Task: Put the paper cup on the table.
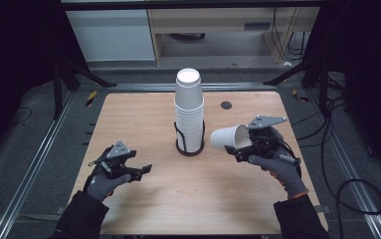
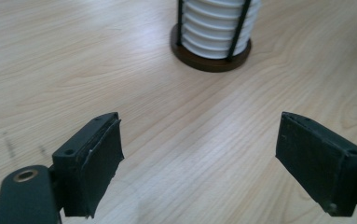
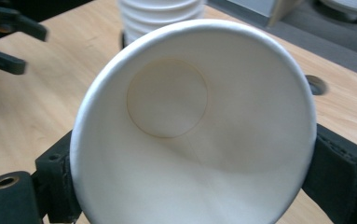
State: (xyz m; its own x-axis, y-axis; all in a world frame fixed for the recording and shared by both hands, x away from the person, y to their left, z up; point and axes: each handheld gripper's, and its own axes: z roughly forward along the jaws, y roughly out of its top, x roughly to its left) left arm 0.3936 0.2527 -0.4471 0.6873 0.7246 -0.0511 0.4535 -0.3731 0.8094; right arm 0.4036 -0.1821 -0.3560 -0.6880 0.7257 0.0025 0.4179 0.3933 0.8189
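A single white cup (image 1: 226, 137) is gripped by the right claw (image 1: 245, 149) near its rim, one pad pressed on each side of the wall; it is held on its side above the table (image 1: 143, 114), mouth toward the claw, bottom pointing at the stack (image 1: 189, 107). In the right gripper view the cup (image 3: 192, 135) is looked into from its mouth: nothing is seen inside, only a round bottom ringed by a faint brownish line. The stack of white cups stands upright, mouths down, in a black wire holder (image 1: 190, 147) on a dark round base at mid-table; the held cup is just beside it, to its right, apart from it. The left claw (image 1: 141, 172) is held low over the table's left part, well apart from the stack, its jaws wide apart with nothing between them. In the left gripper view bare wood is seen between the two pads (image 2: 99, 158), and the holder's base (image 2: 211, 60) with the lowest cups (image 2: 216, 28) lies ahead. A small dark grommet (image 1: 226, 105) is set in the table behind the held cup.
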